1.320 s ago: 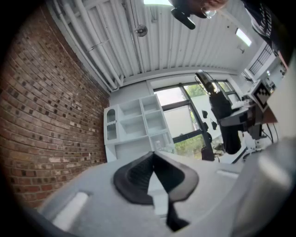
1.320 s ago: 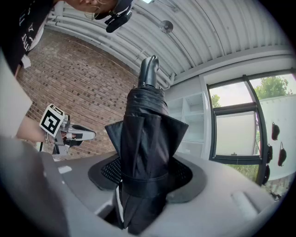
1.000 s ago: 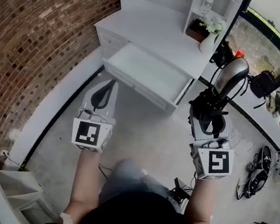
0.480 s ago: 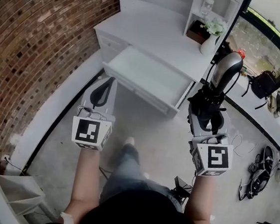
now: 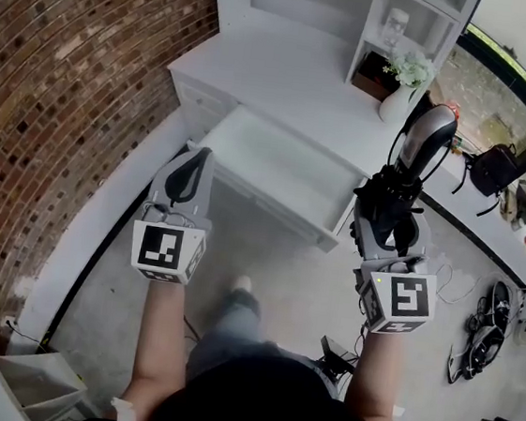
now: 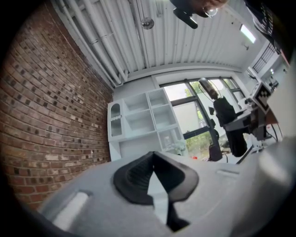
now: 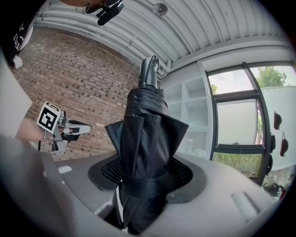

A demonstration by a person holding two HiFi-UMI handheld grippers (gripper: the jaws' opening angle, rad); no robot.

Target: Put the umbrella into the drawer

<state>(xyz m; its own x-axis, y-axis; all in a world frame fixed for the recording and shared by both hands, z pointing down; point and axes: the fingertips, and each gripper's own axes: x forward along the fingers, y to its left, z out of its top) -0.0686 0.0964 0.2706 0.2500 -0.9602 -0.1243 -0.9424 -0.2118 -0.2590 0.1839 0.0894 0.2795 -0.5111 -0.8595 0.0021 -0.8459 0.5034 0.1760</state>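
The right gripper (image 7: 147, 178) has its jaws pinching the folded black umbrella (image 7: 145, 129), upright at the centre-right of the head view, beside the open drawer (image 5: 278, 159). The left gripper (image 6: 155, 171) has its jaws pressed together, empty.

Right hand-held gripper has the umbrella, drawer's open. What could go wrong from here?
1. The umbrella stands upright in the right hand-held gripper, with most of its length beyond the pads. Tilting it flat for the drawer may make it swing or slip.
2. In the head view its handle appears near the vase of flowers, so a careless sweep could topple that.
3. Laid crosswise, it might overhang the drawer's front.
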